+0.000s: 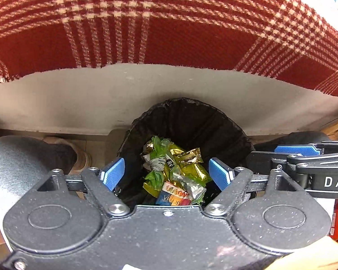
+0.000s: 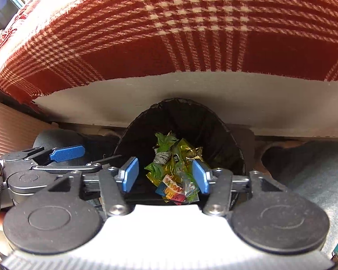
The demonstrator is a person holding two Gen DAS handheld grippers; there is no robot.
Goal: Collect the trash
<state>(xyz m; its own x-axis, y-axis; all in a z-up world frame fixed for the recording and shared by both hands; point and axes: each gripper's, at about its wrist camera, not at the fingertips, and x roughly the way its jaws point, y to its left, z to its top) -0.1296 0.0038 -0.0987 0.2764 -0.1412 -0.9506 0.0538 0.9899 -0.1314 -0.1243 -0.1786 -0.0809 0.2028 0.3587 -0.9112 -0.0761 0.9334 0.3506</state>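
A red checked cloth (image 1: 169,22) covers the far table. Nearer stands a black-lined bin (image 1: 191,121); crumpled wrappers (image 1: 175,171) lie inside it, below both grippers. Left gripper (image 1: 166,176) and right gripper (image 2: 165,177) hang over them, jaws apart, empty.

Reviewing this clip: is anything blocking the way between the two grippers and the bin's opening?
Nothing visible. The left gripper and right gripper hang open over the black-lined bin, its mouth uncovered, with wrappers lying inside.
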